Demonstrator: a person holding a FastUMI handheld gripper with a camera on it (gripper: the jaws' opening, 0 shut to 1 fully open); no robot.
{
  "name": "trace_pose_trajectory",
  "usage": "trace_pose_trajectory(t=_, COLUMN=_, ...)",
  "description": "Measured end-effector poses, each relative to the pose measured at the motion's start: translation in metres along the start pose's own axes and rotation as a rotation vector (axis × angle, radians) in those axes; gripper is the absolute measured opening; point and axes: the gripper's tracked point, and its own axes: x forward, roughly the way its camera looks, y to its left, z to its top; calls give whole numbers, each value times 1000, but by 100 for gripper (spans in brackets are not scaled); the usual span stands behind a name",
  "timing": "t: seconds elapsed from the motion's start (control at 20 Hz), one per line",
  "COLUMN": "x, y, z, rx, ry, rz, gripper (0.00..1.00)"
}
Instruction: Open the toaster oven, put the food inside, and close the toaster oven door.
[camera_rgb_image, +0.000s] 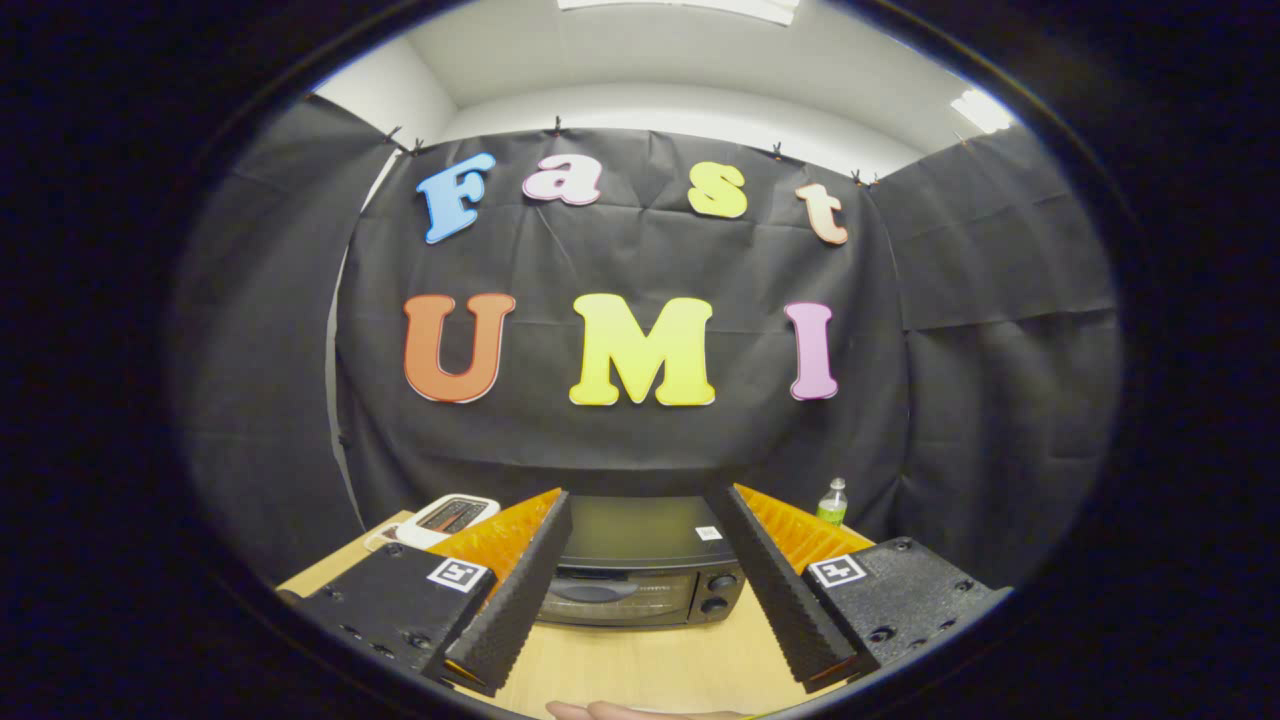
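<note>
You have a white pop-up toaster (455, 515) at the far left of the wooden worktop (640, 665). Far right stands a small clear bottle with a green label (832, 503), upright, close against the black cloth wall (640, 440).

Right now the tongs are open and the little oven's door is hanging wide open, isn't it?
Not quite. The tongs are open, holding nothing, but the oven straight ahead, framed between the fingers, has its door shut. The gripper view shows it standing closed on the wooden table.
</note>
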Motion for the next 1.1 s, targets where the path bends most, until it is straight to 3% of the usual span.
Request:
trace_pose_trajectory(t=0.2, x=35, y=20, z=-15, rx=-46, ry=-6, rz=22, gripper=100)
trace_pose_trajectory(t=0.45, x=81, y=43, z=-76, rx=-39, ry=131, rz=69, gripper=100)
trace_pose_trajectory(t=0.95, x=126, y=56, z=-144, rx=-55, ry=319, rz=69, gripper=100)
trace_pose_trajectory(t=1.1, x=135, y=31, z=-168, rx=-60, ry=362, rz=7, gripper=100)
